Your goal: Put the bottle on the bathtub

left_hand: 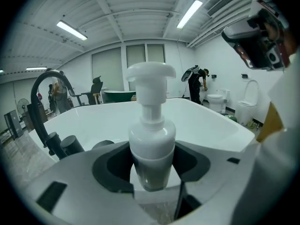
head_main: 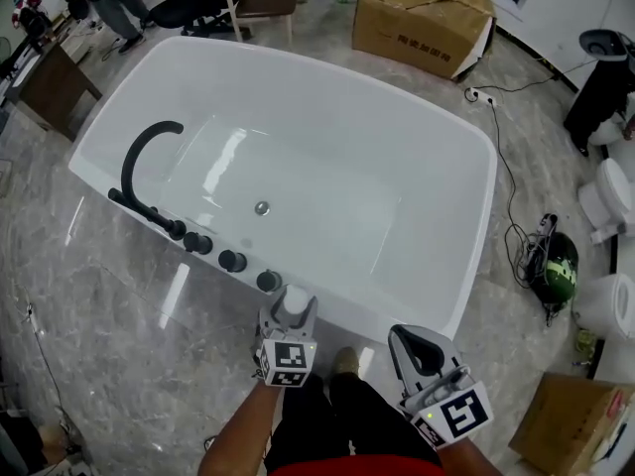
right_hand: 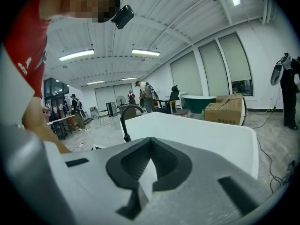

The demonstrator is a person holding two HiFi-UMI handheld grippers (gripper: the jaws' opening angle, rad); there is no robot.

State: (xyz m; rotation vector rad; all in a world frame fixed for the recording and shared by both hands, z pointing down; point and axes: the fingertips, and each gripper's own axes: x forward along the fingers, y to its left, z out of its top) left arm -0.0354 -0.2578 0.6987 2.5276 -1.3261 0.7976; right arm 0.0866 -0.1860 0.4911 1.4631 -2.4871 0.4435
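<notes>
**Item 1, L gripper [left_hand: 152, 172].** Clamped on the lower body of a white pump bottle [left_hand: 152, 144]. The bottle stands upright, pump head well above the jaws. You hold it right at the near rim of the bathtub [head_main: 437, 266]. Can't tell if the base touches the rim yet.

**Item 2, R gripper [right_hand: 149, 165].** Jaws closed together, nothing between them. It idles to the right of the L gripper and slightly nearer your body.

**Item 3, black knobs [head_main: 232, 261].** A row on the rim running away to the L gripper's left. The nearest one sits just beside the bottle.

**Item 4, black faucet [head_main: 144, 157].** Further left along the same rim, arching over the basin.

**Item 5, drain [head_main: 262, 207].** Ahead of the L gripper, on the tub floor.

**Item 6, cardboard box [head_main: 422, 18].** Beyond the tub's far rim, on the floor.

**Step in hand (judgement):** placing stage, bottle delivered to the rim but not let go.

**Next move calls for:**
- Seat the base flat on the rim, to the right of the nearest knob and not overhanging either edge.
- Open the L jaws, then draw straight back toward yourself without clipping the pump head.
- The rim looks narrow and glossy, so go slow.
</notes>
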